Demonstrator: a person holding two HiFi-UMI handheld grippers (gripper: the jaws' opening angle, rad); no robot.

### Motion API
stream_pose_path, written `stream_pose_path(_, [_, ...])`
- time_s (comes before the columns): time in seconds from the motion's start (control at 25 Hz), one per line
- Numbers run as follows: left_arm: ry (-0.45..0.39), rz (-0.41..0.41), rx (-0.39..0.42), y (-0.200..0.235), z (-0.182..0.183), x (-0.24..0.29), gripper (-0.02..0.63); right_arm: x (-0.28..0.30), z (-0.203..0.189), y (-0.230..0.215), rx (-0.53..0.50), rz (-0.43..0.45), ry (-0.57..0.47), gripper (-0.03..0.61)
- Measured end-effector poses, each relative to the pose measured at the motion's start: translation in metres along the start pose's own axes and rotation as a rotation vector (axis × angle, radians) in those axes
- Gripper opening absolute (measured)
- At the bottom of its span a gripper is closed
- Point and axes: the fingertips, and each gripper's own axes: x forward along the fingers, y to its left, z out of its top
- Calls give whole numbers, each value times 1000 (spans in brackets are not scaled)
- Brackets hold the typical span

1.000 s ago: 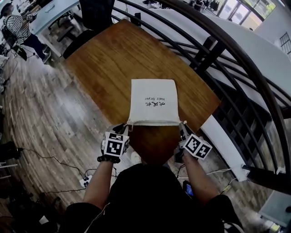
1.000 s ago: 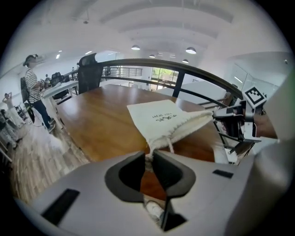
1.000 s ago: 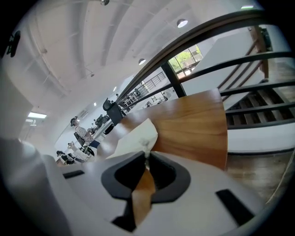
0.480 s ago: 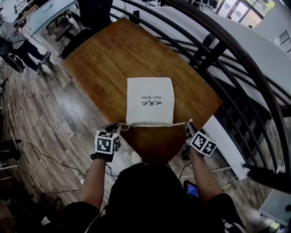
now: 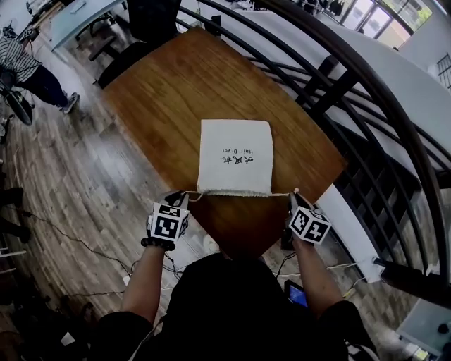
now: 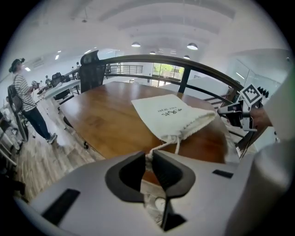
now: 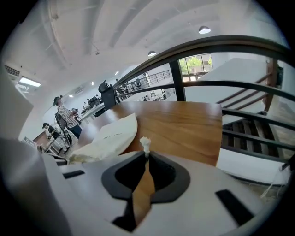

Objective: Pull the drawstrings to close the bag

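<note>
A cream drawstring bag [image 5: 235,155] with dark print lies flat on the wooden table [image 5: 176,84], its gathered mouth toward me. My left gripper [image 5: 175,200] is shut on the left drawstring [image 6: 162,146], pinching its knotted end just off the bag's left corner. My right gripper [image 5: 294,200] is shut on the right drawstring [image 7: 145,144], whose frayed tip sticks up between the pads. The right cord [image 5: 280,194] runs taut from the bag's mouth. In the left gripper view the bag [image 6: 173,115] lies ahead with its mouth puckered, and the right gripper [image 6: 226,110] shows beyond it.
A dark curved metal railing [image 5: 366,92] runs along the table's far and right sides. The table's near edge sits just under both grippers. A person in a striped shirt [image 5: 21,67] stands on the wood floor at far left, near a black office chair [image 5: 148,21].
Both grippers have moved apart, the left one leftward and the right one rightward, drawing the cords out. The bag's mouth is more gathered and the bag shifted slightly away.
</note>
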Motion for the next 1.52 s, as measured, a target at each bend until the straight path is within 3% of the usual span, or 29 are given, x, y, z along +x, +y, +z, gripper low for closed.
stream_pose_path(0.12, [2,81,8,21,1,-3,55,-1,10,-23,42,-59,-17,23])
stream_pose_path(0.28, [9,102,-98,39,-6,-3,55,1,19,-40,27,-91,-23,23])
stream_pose_path(0.6, [22,190,15,36,-7,0,55,1,20,-34,-189,-178,-25,25])
stream_pose_path(0.88, [-20,243,-19,46,-1,-7,54,5,17,-37,-215,-225,-14,23])
stream_pose_path(1.12, [0,275,-114,74,-13,-17,54,2,25,-69,-136,-294,-18,24])
stream_pose_path(1.52, [5,297,-93,71,-16,-13,54,4,26,-70,-214,-315,-14,23])
